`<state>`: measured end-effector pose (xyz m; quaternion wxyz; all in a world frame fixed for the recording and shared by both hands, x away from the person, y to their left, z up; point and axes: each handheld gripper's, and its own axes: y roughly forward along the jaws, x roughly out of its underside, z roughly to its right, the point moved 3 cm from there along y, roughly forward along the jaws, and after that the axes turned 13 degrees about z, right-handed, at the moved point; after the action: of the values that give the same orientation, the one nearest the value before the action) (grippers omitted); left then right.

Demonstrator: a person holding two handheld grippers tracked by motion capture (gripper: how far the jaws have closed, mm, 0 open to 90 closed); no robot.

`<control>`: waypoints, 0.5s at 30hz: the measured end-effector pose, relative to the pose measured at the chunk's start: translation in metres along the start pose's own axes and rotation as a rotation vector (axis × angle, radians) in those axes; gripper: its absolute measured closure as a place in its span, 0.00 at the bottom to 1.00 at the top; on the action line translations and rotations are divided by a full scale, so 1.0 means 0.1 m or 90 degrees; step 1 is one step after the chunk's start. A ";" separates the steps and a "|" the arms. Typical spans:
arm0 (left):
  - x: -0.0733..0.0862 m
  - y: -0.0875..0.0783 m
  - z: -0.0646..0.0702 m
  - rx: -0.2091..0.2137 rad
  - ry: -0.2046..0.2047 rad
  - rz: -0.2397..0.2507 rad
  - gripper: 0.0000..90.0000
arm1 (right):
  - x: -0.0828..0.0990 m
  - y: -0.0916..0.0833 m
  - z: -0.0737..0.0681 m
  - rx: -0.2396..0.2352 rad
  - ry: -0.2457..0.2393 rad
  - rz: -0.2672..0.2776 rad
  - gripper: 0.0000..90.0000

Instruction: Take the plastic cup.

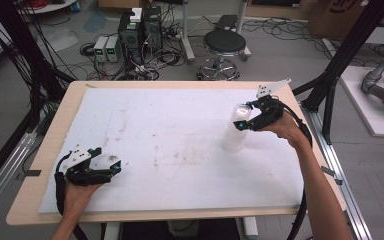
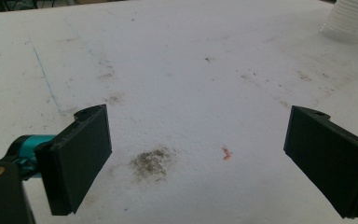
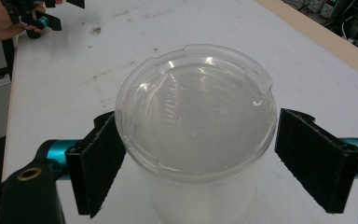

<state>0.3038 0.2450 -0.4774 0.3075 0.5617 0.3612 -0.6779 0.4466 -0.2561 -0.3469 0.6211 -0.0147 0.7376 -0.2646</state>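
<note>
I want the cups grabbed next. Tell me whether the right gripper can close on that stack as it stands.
Probably yes. The right gripper has its jaws open on either side of the clear plastic cup stack, with nothing between them.

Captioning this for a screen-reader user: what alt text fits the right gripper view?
A translucent ribbed stack of plastic cups topped by a clear lid stands between the right gripper's open black jaws, on a stained white table cover.
</note>
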 end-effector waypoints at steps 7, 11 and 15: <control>0.00 0.00 0.00 0.001 0.002 0.000 0.08 | 0.00 0.02 0.00 -0.007 0.001 -0.006 0.22; 0.00 0.00 0.00 0.001 0.002 0.000 0.08 | 0.00 0.00 0.00 -0.007 0.002 -0.005 0.28; 0.00 0.00 0.00 0.000 0.002 0.000 0.08 | 0.00 -0.01 0.00 -0.002 0.001 -0.003 0.29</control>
<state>0.3036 0.2450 -0.4774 0.3068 0.5632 0.3615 -0.6768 0.4465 -0.2572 -0.3459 0.6201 -0.0172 0.7383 -0.2648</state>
